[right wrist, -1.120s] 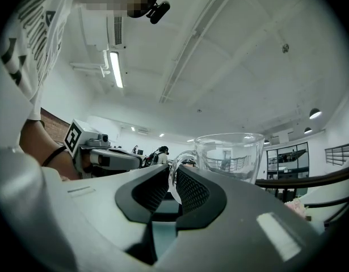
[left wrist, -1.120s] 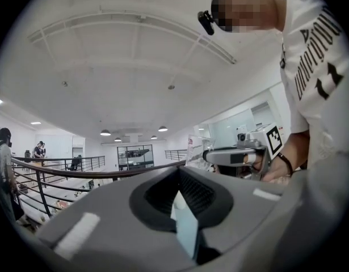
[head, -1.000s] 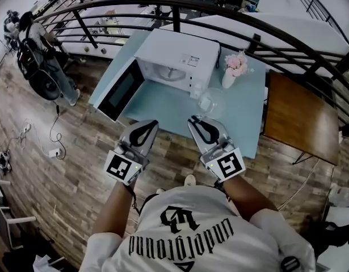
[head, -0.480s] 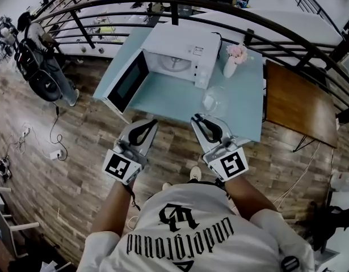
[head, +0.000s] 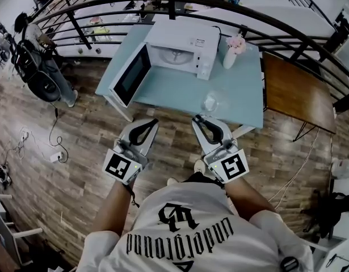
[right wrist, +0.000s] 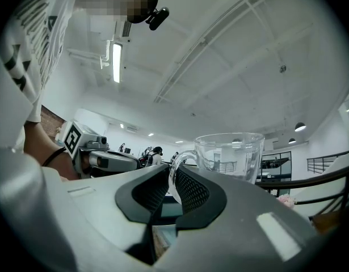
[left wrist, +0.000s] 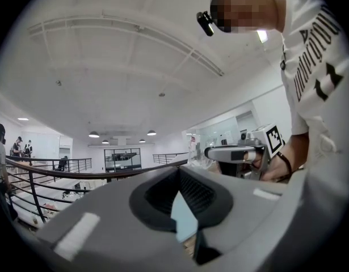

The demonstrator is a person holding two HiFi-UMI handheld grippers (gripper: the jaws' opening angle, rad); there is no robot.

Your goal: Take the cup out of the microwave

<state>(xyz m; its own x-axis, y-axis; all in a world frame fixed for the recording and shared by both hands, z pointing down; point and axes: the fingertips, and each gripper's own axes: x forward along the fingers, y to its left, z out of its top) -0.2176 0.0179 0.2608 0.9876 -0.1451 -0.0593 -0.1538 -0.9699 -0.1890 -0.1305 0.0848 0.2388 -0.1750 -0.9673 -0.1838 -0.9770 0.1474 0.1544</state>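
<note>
Two handheld grippers hover side by side at the near edge of a pale blue table [head: 174, 92]. The right gripper [head: 196, 119] is clamped on the handle of a clear glass cup [head: 211, 102], which hangs upright, mouth up, just beyond its fingertips on the far side. The cup is already out of the white microwave [head: 180, 50], which stands at the table's far side, its door [head: 130, 75] swung open to the left and only the turntable showing inside. The left gripper [head: 153, 122], jaws closed on nothing, sits level with the right and well clear of the cup. Any set-down looks to fall to the right hand: bare tabletop lies straight ahead of the cup, with a vase of pink flowers [head: 232, 50] farther off to the right.
</note>
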